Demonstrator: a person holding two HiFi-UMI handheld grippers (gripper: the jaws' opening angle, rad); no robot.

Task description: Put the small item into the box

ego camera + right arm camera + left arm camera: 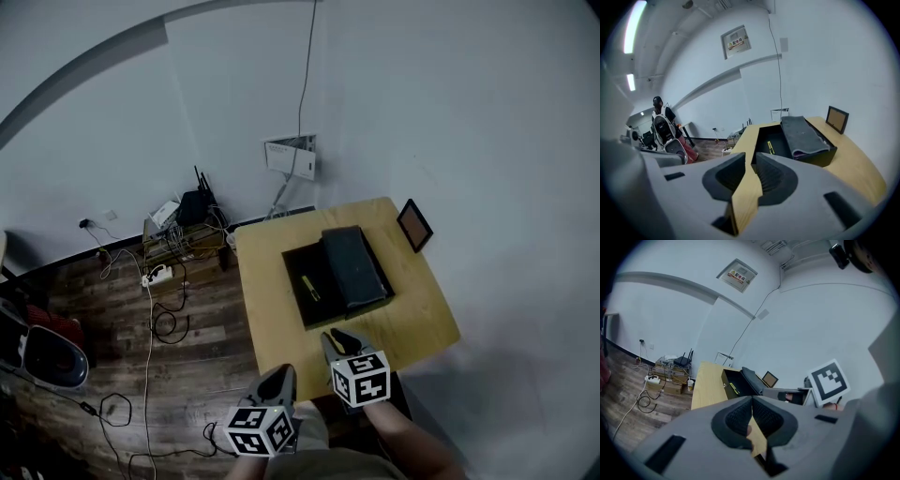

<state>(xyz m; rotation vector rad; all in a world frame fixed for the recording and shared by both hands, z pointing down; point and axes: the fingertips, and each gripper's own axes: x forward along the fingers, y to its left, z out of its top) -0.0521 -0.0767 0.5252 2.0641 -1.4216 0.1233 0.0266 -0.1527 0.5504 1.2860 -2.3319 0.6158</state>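
Your left gripper (284, 373) has its jaws pressed together on nothing and your right gripper (339, 337) has its jaws a slim gap apart, empty. Both hang off the counter's (412, 314) near edge (job looks done). The small item (311, 288) lies inside the open box (302, 314), with the lid (354, 265) laid aside so the opening is clear.

The box (298, 267) stood open from above on its left half only; a grey folded cover (354, 264) lay over the right half. Bare table (281, 337) ran along its near and left sides, free for an approach. A small frame (414, 225) stood at the far right corner, close to the wall (487, 141).
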